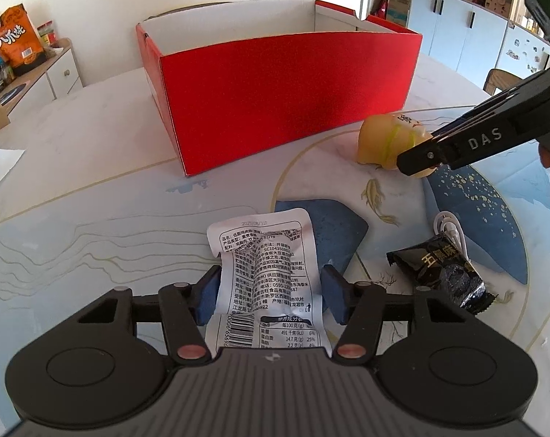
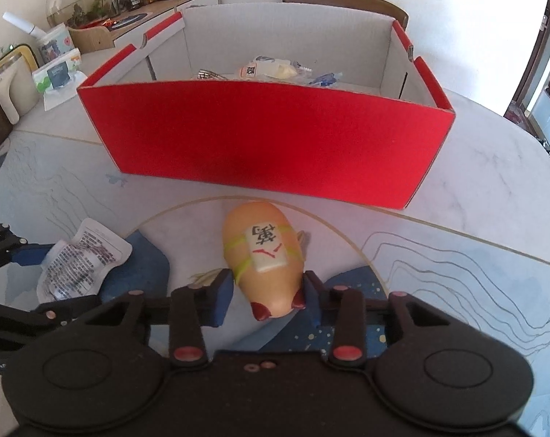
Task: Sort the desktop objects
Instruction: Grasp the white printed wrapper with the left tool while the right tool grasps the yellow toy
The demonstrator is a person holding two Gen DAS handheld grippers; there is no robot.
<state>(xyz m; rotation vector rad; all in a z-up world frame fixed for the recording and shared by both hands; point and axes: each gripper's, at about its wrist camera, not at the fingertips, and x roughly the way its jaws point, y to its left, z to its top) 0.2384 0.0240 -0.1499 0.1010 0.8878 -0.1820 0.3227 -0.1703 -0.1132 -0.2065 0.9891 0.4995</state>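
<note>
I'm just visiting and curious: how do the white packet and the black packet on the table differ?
The white packet is larger, covered in small black print, and sits between the left gripper pads; the black packet is smaller, glossy with gold characters, and lies untouched beside a white cable. Both are sealed, crinkled snack wrappers outside the red box.

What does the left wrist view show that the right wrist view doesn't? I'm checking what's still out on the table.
Only the left wrist view shows the black snack packet and white cable. Only the right wrist view shows items already inside the red box. Both show the white pouch between the left gripper pads and the yellow toy between the right gripper pads.
</note>
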